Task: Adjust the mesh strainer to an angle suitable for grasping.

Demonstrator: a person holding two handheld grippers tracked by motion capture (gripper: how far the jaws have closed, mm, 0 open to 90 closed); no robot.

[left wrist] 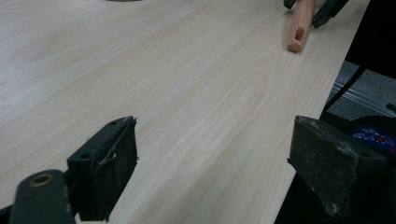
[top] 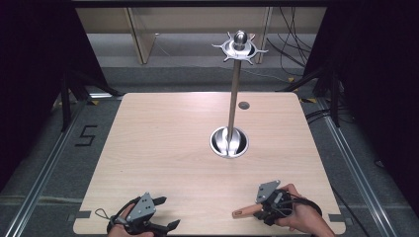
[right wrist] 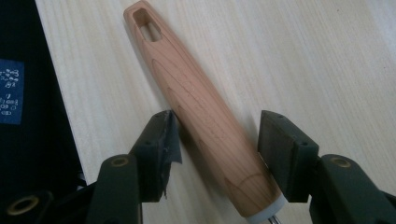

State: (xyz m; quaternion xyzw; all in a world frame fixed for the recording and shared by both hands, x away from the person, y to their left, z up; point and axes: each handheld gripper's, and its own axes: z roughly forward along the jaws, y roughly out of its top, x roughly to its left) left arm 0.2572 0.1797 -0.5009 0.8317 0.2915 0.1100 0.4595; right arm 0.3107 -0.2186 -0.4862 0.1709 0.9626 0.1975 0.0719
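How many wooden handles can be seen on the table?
1. The wooden handle lies on the table near its front edge, on the person's right side, between the open jaws of the right gripper. Its working end is hidden.

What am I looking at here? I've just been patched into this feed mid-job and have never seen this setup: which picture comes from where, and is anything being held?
No robot arm here: a person holds a two-jaw gripper in each hand at a wooden table. The high view looks down from above their side. The left gripper is open and empty; its own view looks along its jaws at bare tabletop, with the wooden handle's end farther off. The right gripper is at the wooden handle, which lies on the table. Its own view shows the handle between the pads with gaps either side, so it is straddled, not yet gripped. Farther back stands a metal stand: a tall pole in a round base, with a hooked ring on top.
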